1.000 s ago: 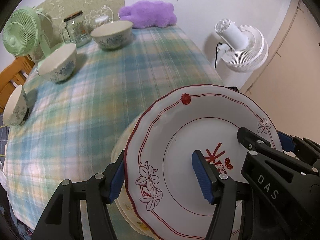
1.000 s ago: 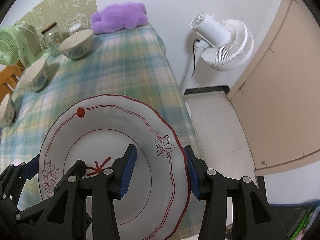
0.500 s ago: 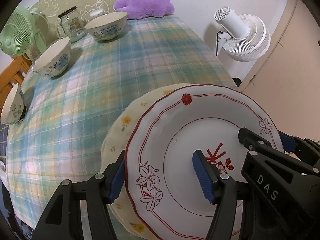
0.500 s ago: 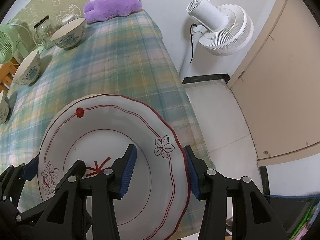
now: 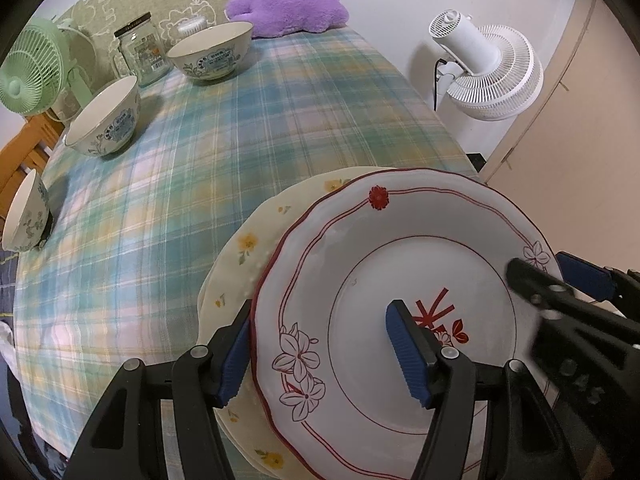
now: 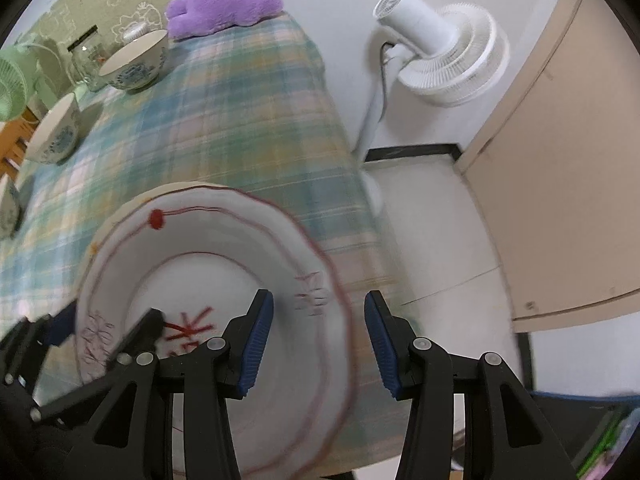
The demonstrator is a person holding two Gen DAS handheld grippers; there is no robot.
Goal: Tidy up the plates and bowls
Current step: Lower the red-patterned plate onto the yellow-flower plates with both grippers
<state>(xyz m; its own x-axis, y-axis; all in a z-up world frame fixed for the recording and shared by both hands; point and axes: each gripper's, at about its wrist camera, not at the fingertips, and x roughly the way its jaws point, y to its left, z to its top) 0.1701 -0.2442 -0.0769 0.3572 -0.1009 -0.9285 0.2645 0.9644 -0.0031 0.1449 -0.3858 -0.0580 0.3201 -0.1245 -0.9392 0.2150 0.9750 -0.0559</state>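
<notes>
A white plate with red rim lines and flowers (image 5: 400,264) lies over a cream plate with yellow flowers (image 5: 244,248) at the near edge of the table. My left gripper (image 5: 320,354) is open, its fingers straddling the white plate's left rim. My right gripper (image 6: 318,338) is open with the plate's right rim (image 6: 280,248) between its fingers; this view is blurred. Three patterned bowls (image 5: 212,54) (image 5: 106,118) (image 5: 26,218) stand along the far left.
The table has a plaid cloth (image 5: 240,120). A glass jar (image 5: 140,54), a green fan (image 5: 30,72) and a purple plush (image 5: 288,8) sit at the back. A white floor fan (image 5: 484,72) stands right of the table, by a beige door (image 6: 560,160).
The white plate has come down over the cream plate. The right gripper's jaws have widened and it is shifting, with motion blur. The left gripper stays around the rim.
</notes>
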